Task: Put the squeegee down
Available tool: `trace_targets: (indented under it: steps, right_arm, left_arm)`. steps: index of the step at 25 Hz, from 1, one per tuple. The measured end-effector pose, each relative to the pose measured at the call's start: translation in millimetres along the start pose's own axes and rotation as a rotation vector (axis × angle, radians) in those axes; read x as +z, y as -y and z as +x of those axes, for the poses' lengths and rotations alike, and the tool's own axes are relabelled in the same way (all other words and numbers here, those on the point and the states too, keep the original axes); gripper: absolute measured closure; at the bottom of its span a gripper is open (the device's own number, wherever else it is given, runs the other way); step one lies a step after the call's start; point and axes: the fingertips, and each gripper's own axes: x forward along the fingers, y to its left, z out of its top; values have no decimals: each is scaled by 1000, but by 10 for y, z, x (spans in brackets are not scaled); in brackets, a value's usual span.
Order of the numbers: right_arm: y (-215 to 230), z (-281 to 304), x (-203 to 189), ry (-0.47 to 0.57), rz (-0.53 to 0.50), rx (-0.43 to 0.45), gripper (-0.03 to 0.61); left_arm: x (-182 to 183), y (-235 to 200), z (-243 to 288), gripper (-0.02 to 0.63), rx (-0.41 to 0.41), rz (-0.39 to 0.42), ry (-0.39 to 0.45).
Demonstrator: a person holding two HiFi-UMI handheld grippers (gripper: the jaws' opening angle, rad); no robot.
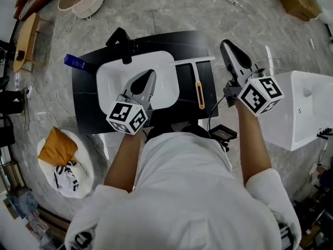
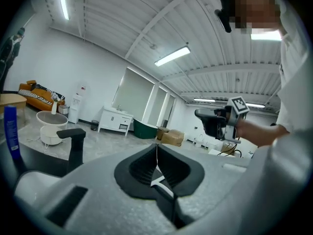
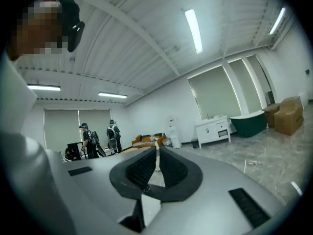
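The squeegee [image 1: 200, 92] lay on the black table [image 1: 86, 108] at frame centre, between the left gripper [image 1: 151, 74] and right gripper [image 1: 225, 45], touching neither, both with fingers clenched empty.

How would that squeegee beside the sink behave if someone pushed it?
The squeegee lies flat on the black counter, so it would probably slide, not roll. Its slim handle suggests it is light. Pushed at one end, the T-shape would likely pivot.

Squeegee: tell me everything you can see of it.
The squeegee lies flat on the black counter, just right of the white sink. It has a pale blade bar across the far end and a straight handle, white then orange, pointing toward the person. Nothing grips it.
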Motion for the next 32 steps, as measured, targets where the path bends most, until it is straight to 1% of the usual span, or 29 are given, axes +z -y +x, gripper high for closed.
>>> trace_targets:
  steps: [2, 4, 8, 11, 14, 17, 20, 23, 26, 32]
  right_arm:
    - [-98, -158, 265, 41, -40, 30, 552]
    - [-158, -323, 476, 76, -78, 39, 555]
    - [-194, -691, 759, 130, -181, -7, 558]
    - [-159, -953, 866, 150, -233, -55, 560]
    - [-28, -1187, 832, 148, -257, -110, 561]
    - [151, -1373, 701, 139, -238, -158, 563]
    - [278, -1492, 539, 121, -222, -183, 563]
    - [343, -1545, 391, 101, -197, -180, 563]
    - [357, -1553, 312, 96, -162, -157, 563]
    - [339, -1529, 209, 81, -134, -100, 563]
  left_arm:
    - [102, 64, 40, 597, -16, 20, 10]
    - [202, 131, 75, 597, -26, 41, 21]
    - [431, 279, 92, 597, -37, 84, 53]
    - [614, 391, 62, 597, -33, 119, 68]
    - [781, 514, 43, 597, -20, 146, 74]
    - [945, 677, 46, 597, -13, 187, 79]
    - [1058, 817, 63, 597, -6, 229, 86]
    - [1066, 884, 82, 597, -4, 234, 92]
    - [1019, 944, 104, 597, -11, 224, 89]
    - [826, 1191, 199, 597, -61, 198, 61]
